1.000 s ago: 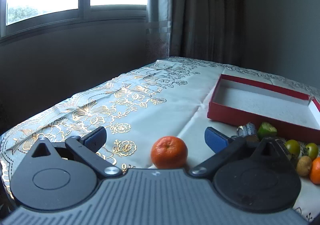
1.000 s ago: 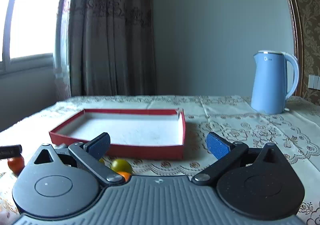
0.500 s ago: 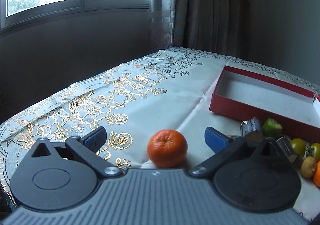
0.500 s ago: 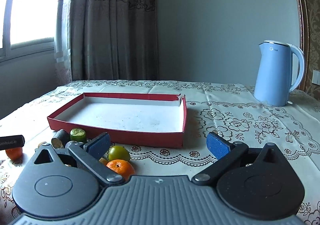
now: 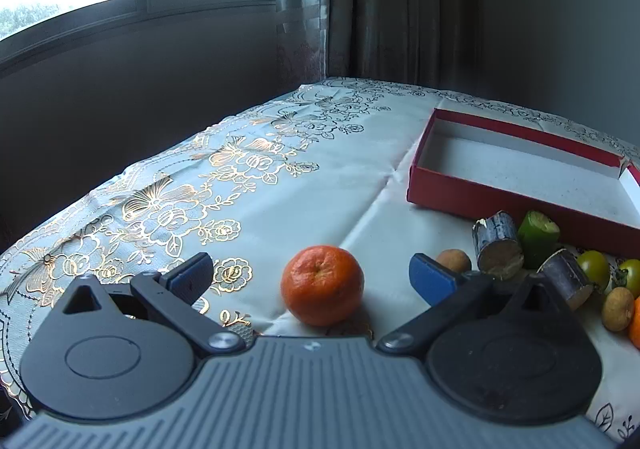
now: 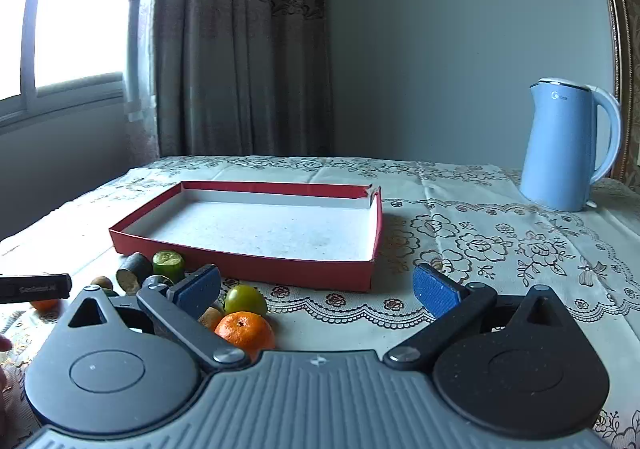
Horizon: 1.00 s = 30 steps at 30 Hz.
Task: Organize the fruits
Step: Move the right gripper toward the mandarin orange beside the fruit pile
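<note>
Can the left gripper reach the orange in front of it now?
Probably yes: the left gripper is open, the orange sits alone on the tablecloth between its fingers, with nothing between.

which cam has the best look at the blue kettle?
Right wrist. The blue kettle stands whole and unobstructed at the table's far right, upright, handle to the right, well apart from the red box. The left wrist view does not show it at all; that camera faces the window side and a mandarin.
</note>
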{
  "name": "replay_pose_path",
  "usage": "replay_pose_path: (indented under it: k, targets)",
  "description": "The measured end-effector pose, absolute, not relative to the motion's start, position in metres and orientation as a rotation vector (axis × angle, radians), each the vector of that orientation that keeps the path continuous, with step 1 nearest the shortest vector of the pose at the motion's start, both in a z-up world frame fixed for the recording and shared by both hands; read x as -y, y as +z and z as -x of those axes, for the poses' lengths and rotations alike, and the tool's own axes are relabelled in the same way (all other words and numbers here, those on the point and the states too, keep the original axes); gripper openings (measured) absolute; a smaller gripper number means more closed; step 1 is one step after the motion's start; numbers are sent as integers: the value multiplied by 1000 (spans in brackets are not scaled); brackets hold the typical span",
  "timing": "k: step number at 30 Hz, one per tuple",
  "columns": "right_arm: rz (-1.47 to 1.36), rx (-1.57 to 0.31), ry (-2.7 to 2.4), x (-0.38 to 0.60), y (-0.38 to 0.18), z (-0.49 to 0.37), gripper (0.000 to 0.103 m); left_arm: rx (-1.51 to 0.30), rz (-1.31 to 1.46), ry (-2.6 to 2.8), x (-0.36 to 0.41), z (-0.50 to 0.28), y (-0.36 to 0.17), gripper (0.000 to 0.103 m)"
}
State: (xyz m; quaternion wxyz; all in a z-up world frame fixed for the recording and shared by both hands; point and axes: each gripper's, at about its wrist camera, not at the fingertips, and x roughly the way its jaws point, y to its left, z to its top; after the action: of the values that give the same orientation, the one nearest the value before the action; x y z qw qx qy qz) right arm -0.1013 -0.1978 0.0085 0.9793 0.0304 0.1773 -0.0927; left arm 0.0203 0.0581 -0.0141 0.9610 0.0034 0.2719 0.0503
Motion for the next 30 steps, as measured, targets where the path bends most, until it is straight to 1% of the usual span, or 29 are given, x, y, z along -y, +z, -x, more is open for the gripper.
replay_pose_path:
  k: [11,30]
  targets:
    - [19,-350,-124,211,4,119,103,-584,-26,65,-57,-25,-17,103]
    - [70,-337,-48,206,-2,119,103,-624,-16,87,-60,-30,-20,103]
